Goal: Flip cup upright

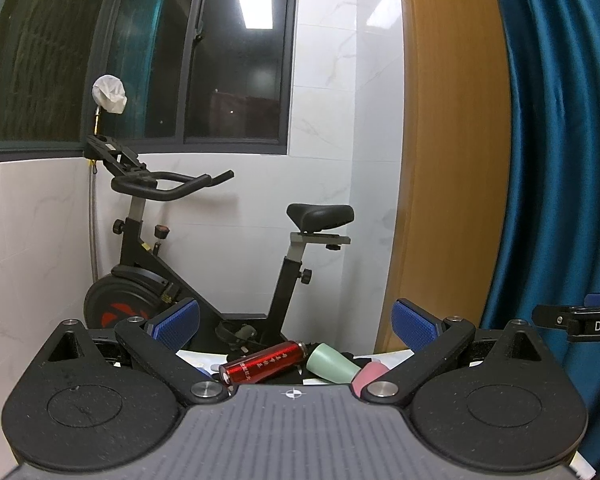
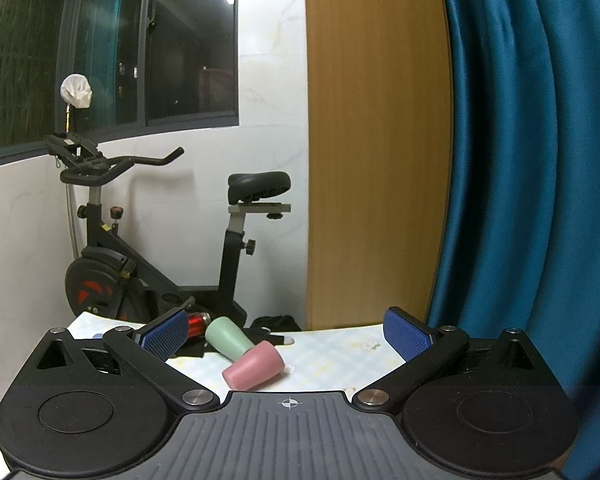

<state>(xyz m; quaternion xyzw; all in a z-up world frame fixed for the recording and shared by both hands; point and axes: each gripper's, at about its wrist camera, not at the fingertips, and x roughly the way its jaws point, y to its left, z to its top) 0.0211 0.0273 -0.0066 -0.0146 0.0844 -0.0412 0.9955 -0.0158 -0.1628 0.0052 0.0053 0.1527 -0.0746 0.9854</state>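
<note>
A pink cup (image 2: 254,365) lies on its side on the table's pale checked cloth (image 2: 332,356), and a green cup (image 2: 228,338) lies on its side just behind it. A red metal bottle (image 2: 198,323) lies beyond the green cup. My right gripper (image 2: 286,332) is open and empty, above and in front of the cups. In the left wrist view the red bottle (image 1: 262,366), green cup (image 1: 332,362) and pink cup (image 1: 370,374) lie in a row low between the fingers. My left gripper (image 1: 296,326) is open and empty.
A black cloth item (image 2: 276,326) lies on the table behind the cups. An exercise bike (image 2: 140,264) stands past the table against the white tiled wall. A wooden panel (image 2: 376,160) and a blue curtain (image 2: 532,160) are at the right. The right gripper's body (image 1: 576,320) shows at the left view's right edge.
</note>
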